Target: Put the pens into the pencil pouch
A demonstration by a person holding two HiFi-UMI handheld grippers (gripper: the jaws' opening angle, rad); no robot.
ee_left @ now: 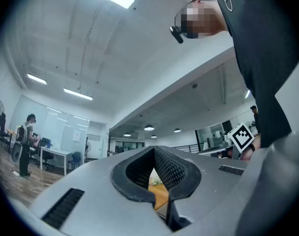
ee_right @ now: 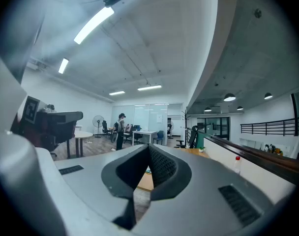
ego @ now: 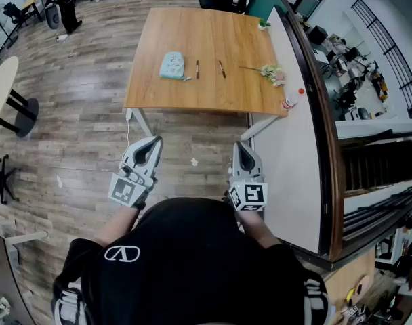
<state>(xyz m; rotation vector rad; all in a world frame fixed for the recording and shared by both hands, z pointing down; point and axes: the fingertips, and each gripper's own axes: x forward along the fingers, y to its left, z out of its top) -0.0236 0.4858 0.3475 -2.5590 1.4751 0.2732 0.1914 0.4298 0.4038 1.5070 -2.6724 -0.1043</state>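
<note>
Head view: pens beside pencil pouch, lengthwise away; left gripper, right gripper both closed.

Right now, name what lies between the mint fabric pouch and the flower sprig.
Two slim dark pens, side by side on the wooden tabletop, seen in the head view.

Pouch left of pens on table
</note>
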